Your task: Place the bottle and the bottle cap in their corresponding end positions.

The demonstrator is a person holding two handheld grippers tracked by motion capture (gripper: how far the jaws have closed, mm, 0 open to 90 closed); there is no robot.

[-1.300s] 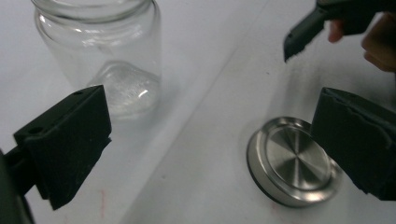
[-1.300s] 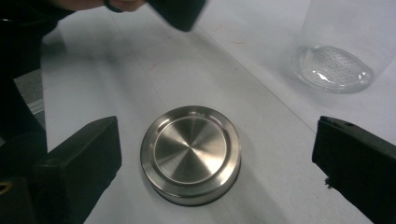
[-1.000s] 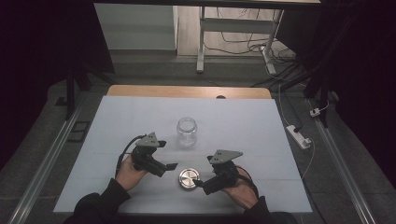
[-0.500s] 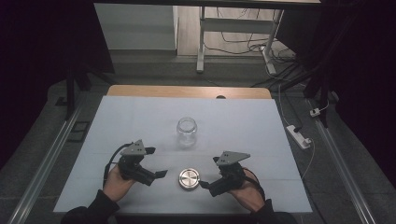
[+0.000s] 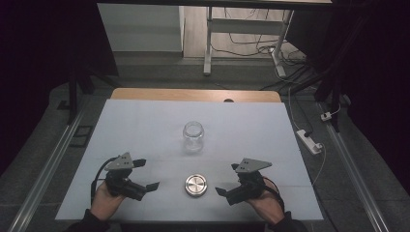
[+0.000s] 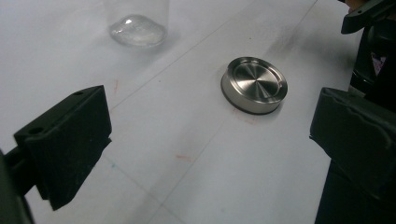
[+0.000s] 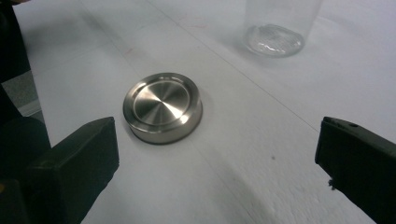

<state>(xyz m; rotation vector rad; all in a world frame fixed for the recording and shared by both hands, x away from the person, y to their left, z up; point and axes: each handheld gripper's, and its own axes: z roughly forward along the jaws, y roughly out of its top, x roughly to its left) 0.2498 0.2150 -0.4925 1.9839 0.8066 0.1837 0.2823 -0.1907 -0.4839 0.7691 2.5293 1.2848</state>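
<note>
Grippers flank a metal lid (image 5: 196,185) on the table (image 5: 145,125).
Left gripper (image 5: 148,174) and right gripper (image 5: 227,180) both gape wide, empty; glass jar (image 5: 193,137) stands lidless beyond.

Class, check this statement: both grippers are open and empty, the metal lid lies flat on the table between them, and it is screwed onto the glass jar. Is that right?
Not quite. The metal lid is not on the glass jar: the high view shows the jar standing open and apart, farther up the table. The rest holds: the left gripper and the right gripper are open and empty, with the lid flat between them.
</note>
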